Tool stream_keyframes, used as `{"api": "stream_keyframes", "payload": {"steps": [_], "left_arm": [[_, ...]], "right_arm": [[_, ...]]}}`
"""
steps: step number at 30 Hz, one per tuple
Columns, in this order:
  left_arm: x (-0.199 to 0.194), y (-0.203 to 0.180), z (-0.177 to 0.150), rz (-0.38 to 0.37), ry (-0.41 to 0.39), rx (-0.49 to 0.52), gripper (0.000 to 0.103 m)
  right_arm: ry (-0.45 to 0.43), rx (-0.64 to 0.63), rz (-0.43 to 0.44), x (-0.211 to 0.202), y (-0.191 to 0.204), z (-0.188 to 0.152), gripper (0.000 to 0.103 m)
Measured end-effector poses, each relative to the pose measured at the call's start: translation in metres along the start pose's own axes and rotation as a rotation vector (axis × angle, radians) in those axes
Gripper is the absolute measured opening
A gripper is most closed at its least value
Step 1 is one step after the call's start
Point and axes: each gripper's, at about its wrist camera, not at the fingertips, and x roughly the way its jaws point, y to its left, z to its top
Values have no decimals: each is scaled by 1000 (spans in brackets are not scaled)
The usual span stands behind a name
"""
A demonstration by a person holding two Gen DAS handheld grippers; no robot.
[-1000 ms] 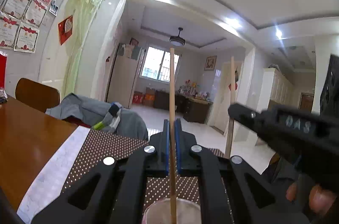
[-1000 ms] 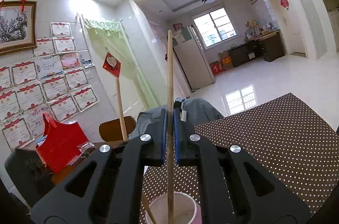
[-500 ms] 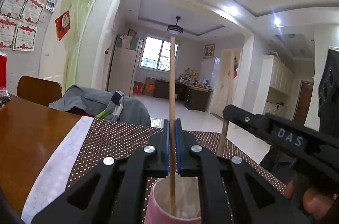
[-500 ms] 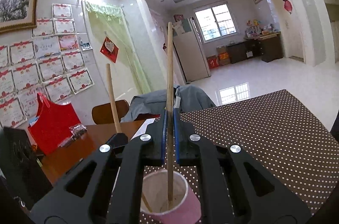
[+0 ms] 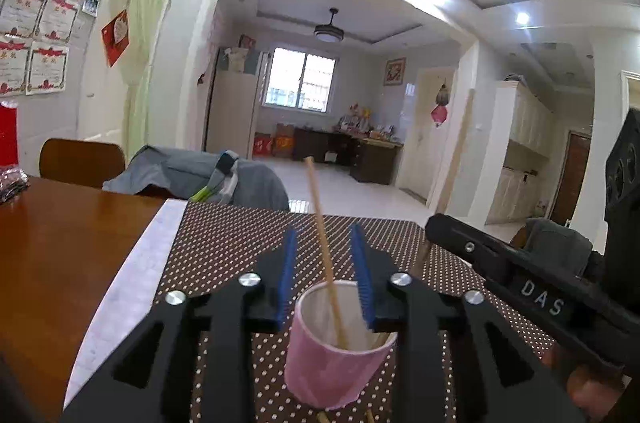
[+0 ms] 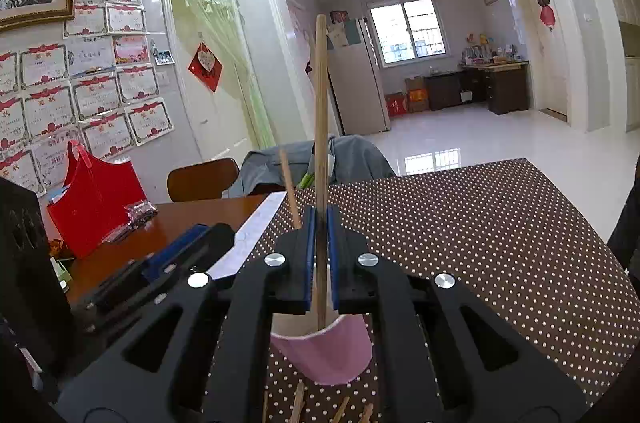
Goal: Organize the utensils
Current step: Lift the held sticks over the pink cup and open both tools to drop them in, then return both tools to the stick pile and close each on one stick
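Chopsticks are going into a pink paper cup (image 5: 332, 355) that stands on a brown dotted tablecloth (image 5: 224, 243). Furthest left lies bare wooden table (image 5: 60, 247), with a red bag (image 6: 94, 201) and a chair (image 5: 82, 161) draped nearby with grey clothing (image 5: 192, 175).

Next comes the left gripper (image 5: 325, 275). Its blue-padded jaws have just been opening and now stand apart, touching nothing. The chopstick between them (image 5: 324, 247) is loose and leans inside the cup, its tip resting low against the wall.

To the right, the right gripper (image 6: 321, 255) has its jaws clamped together on a second chopstick (image 6: 320, 143), held upright with its lower end just inside the cup's rim.

The cup looks light and likely to tip. If the held stick is pushed down at an angle, or a jaw brushes the rim while pulling away, the cup could fall and spill both sticks. The leaning chopstick also crowds the opening and may be knocked by the second one.

More sticks (image 6: 298, 405) lie flat on the cloth at the near edge, close to the cup's base, still to be collected.
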Motion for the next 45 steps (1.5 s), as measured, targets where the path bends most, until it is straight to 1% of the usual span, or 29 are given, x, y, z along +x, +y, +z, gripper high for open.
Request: {"api": "stream_keyframes", "payload": {"steps": [1,5,7,10,11,13,14,15,20,24,25,27,28,30,31,33,34,38,42,45], "left_arm": [[-1,2,0,-1,8,-6,35],[-7,6,1,3,46,-15,39],[-9,7,1,6,67,-13,40],[-13,6,0,7,102,-1,44],[-15,6,-1,6,111,1,45],[-19,6,-2,1,126,6,46],[-21,6,-2,1,133,8,46],[-23,6,-2,2,138,10,46],[-36,7,-5,1,185,14,46],[-44,9,-11,-4,253,15,46],[-46,10,-15,-6,289,16,46],[-47,10,-21,0,339,19,46],[-47,11,-27,8,378,23,46],[-47,10,-39,14,443,30,46],[-46,10,-48,15,488,31,46],[-47,9,-58,21,535,34,46],[-46,8,-66,23,573,36,46],[-41,9,-84,25,651,28,46],[-31,13,-102,29,732,-11,46],[-21,17,-109,44,775,-38,46]], "right_arm": [[7,2,-1,0,0,-1,7],[38,2,-17,0,1,-5,7],[47,4,-25,0,2,-7,7],[68,6,-33,-1,2,-7,8],[76,7,-36,-1,2,-7,11],[80,7,-49,-4,2,-7,26],[77,7,-57,-6,2,-7,41],[70,7,-63,-9,2,-8,49],[72,9,-76,-23,-2,-8,49],[93,-1,-90,-38,-12,-14,49],[103,-6,-96,-41,-13,-17,49],[141,-16,-106,-46,-19,-25,50],[157,-19,-109,-48,-20,-29,50],[208,-19,-113,-52,-27,-42,51],[240,-20,-112,-53,-30,-48,51],[283,-28,-110,-55,-33,-60,51],[305,-32,-112,-55,-33,-65,51],[372,-28,-103,-60,-40,-85,51],[434,-18,-81,-62,-45,-100,51],[478,3,-62,-64,-51,-108,51]]}}
